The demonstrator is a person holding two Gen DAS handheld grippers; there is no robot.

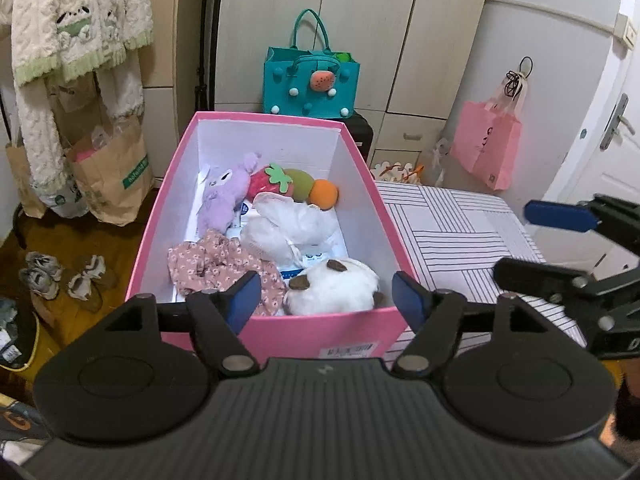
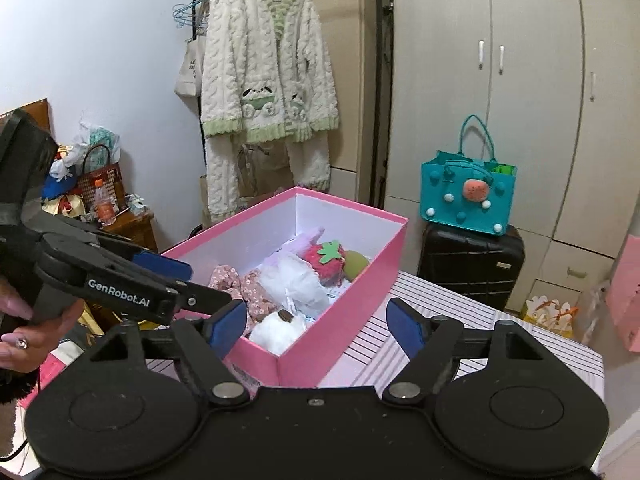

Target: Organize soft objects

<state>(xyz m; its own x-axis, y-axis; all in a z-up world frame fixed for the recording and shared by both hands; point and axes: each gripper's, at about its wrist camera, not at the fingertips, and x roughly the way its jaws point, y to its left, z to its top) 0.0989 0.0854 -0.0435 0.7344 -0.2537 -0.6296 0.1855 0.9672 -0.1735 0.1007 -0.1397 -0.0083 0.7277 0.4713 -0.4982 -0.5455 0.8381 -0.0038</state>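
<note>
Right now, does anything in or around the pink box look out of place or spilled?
Nothing stands out. The soft toys and floral cloth lie inside the pink box, which sits upright on the striped table. Nothing has spilled.

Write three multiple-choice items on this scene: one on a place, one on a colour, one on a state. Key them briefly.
1. Where is the strawberry plush?
A. on the striped table
B. inside the pink box
C. in the teal bag

2. What colour is the plush rabbit?
A. purple
B. yellow
C. black

3. How does the left gripper stand?
A. clamped on the box rim
B. holding a toy
C. open, holding nothing

Key: B, it lies among the toys in the box; A, its fur is lilac; C, the pads stand apart with nothing gripped.
</note>
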